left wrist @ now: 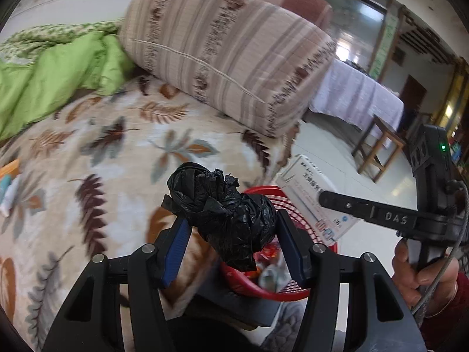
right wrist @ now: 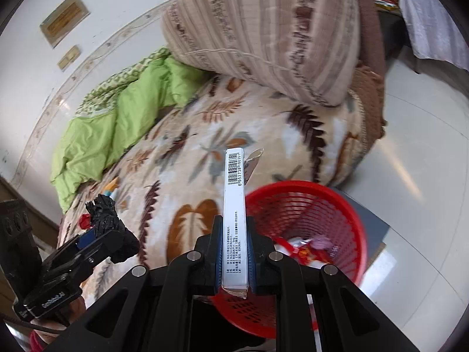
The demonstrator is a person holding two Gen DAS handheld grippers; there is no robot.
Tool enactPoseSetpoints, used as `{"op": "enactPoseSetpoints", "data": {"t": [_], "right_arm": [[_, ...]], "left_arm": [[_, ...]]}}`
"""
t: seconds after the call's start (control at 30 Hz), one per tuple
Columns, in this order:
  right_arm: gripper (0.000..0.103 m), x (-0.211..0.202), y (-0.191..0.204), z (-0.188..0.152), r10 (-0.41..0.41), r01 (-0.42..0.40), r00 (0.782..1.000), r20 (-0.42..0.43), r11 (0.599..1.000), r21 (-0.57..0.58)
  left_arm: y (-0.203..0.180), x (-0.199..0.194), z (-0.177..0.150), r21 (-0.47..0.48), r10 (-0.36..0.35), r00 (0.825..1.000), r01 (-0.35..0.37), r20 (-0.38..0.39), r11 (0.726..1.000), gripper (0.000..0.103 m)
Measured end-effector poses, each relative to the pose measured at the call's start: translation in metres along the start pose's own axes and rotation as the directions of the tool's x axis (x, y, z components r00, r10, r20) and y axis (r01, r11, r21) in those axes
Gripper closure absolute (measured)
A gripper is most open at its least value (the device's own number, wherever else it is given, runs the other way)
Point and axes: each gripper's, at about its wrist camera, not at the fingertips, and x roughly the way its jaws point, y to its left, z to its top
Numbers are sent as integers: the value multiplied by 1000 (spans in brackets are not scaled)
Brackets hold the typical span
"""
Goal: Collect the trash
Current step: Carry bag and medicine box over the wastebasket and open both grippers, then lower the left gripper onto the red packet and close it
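Note:
My left gripper [left wrist: 231, 234] is shut on a crumpled black plastic bag [left wrist: 225, 211] and holds it over the near rim of a red mesh basket [left wrist: 263, 287]. My right gripper [right wrist: 234, 252] is shut on a flat white carton [right wrist: 234, 205] with a barcode, held on edge above the left rim of the same basket [right wrist: 307, 220]. The carton also shows in the left wrist view [left wrist: 310, 196], over the basket's far side. The left gripper with the bag shows in the right wrist view [right wrist: 105, 234], at the lower left. The basket holds red and white wrappers [right wrist: 304, 249].
A bed with a leaf-patterned blanket [left wrist: 117, 161] lies left of the basket. A striped folded quilt [left wrist: 228, 55] and a green duvet [left wrist: 58, 76] sit on it. Small items [left wrist: 8, 182] lie at the blanket's left edge. A wooden stool [left wrist: 378, 149] and a covered table [left wrist: 357, 94] stand on the tiled floor.

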Motion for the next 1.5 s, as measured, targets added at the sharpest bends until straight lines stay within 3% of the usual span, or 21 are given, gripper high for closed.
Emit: {"op": "enactPoseSetpoints", "data": {"t": [0.1, 0.2, 0.43, 0.6, 0.83, 1.03, 1.27, 1.37, 1.5], "right_arm": [[89, 0, -21, -2, -40, 40, 999, -2, 999, 29], [86, 4, -34, -4, -80, 81, 997, -12, 996, 33], [83, 4, -39, -2, -76, 76, 997, -12, 996, 38], [83, 17, -7, 2, 14, -14, 999, -39, 1000, -1], [83, 49, 69, -3, 112, -126, 988, -106, 983, -132], [82, 83, 131, -7, 158, -195, 972, -174, 956, -219], [67, 122, 204, -12, 195, -265, 950, -245, 917, -299], [67, 143, 235, -17, 217, -311, 929, -301, 896, -316], [67, 166, 266, -26, 234, -354, 906, -354, 876, -328]], "left_arm": [[-20, 24, 4, 25, -48, 998, 49, -46, 999, 45], [-30, 41, 4, 39, -51, 994, 55, -93, 998, 40], [-6, 22, 4, -18, -29, 998, 28, -56, 999, 35], [29, -7, -1, -78, 54, 999, -54, -10, 995, 33], [93, -47, -16, -192, 186, 982, -180, 16, 965, 33], [156, -80, -36, -314, 281, 960, -261, 20, 913, 33], [222, -120, -65, -423, 395, 919, -355, 8, 834, 32], [257, -138, -77, -489, 446, 895, -390, -2, 781, 32], [316, -164, -86, -581, 524, 851, -438, -23, 686, 32]]}}
